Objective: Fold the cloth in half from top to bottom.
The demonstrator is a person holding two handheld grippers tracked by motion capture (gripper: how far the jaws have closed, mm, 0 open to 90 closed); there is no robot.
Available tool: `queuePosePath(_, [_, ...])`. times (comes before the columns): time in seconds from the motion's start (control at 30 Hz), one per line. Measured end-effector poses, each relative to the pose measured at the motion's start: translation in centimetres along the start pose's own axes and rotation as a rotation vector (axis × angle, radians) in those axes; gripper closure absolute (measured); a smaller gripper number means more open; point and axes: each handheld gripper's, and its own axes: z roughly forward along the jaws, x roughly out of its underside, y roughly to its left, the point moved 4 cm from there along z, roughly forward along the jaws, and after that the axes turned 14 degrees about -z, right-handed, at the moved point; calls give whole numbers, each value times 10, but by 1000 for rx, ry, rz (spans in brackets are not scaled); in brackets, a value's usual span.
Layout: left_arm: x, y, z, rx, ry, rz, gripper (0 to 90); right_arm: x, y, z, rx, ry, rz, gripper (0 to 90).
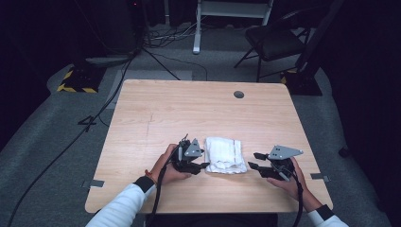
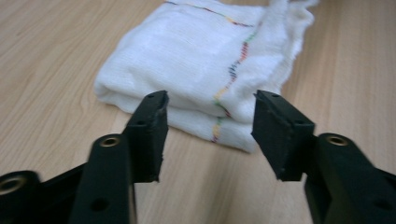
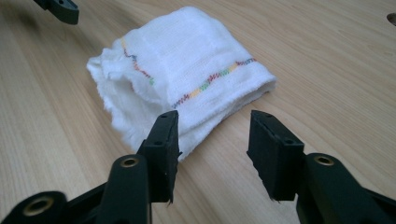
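Both sets of jaws stand parted and empty. The left gripper [image 1: 201, 166] sits at the near left corner of the folded white woven cloth with a rainbow stitched stripe [image 1: 225, 154], at its eight o'clock; the right gripper [image 1: 254, 161] waits just apart at four o'clock. The cloth lies folded on the pale wooden table [image 1: 189, 109], so folding looks done; next, probably withdraw.

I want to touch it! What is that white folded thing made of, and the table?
The white folded cloth looks like soft woven cotton, matte: you can see a fine weave, fluffy frayed edges and a rainbow stitched line. The table looks like light wood or a wood-look top, smooth, with grain lines.
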Motion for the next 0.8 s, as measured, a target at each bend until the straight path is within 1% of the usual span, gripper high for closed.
queuePosePath(0.07, [-6, 2, 6, -11, -2, -12, 339, -3, -2, 5, 3, 16, -12, 491])
queuePosePath(0.13, [-14, 3, 12, -12, -14, -20, 300, -7, -4, 12, 2, 32, -24, 475])
queuePosePath(0.17, [-17, 3, 16, -15, -18, -22, 288, -9, -5, 15, 5, 33, -26, 472])
queuePosePath(0.23, [-22, 3, 24, -12, -3, -24, 271, -13, -8, 21, 4, 39, -22, 451])
queuePosePath(0.27, [-24, 3, 27, -12, 0, -16, 265, -16, -9, 24, 7, 43, -27, 447])
queuePosePath(0.33, [-27, 2, 35, 1, 12, -15, 265, -20, -10, 31, 3, 48, -25, 433])
queuePosePath(0.4, [-26, 0, 41, -11, 41, 10, 265, -21, -9, 38, -23, 71, -28, 415])
queuePosePath(0.43, [-25, -1, 44, -13, 63, 12, 262, -21, -8, 40, -26, 83, -33, 409])
queuePosePath(0.47, [-23, -1, 46, -6, 83, 15, 257, -21, -6, 42, -35, 95, -36, 402])
queuePosePath(0.53, [-19, -3, 48, -16, 115, 35, 246, -18, -3, 44, -63, 108, -44, 398])
queuePosePath(0.6, [-18, -4, 48, -17, 123, 36, 244, -16, 2, 46, -98, 123, -74, 393])
queuePosePath(0.67, [-16, -4, 48, -16, 123, 29, 244, -14, 6, 46, -107, 137, -84, 391])
queuePosePath(0.73, [-13, -4, 47, -21, 138, 32, 244, -12, 8, 46, -112, 142, -85, 387])
queuePosePath(0.8, [-9, -5, 47, -18, 136, 15, 244, -9, 10, 45, -120, 154, -89, 376])
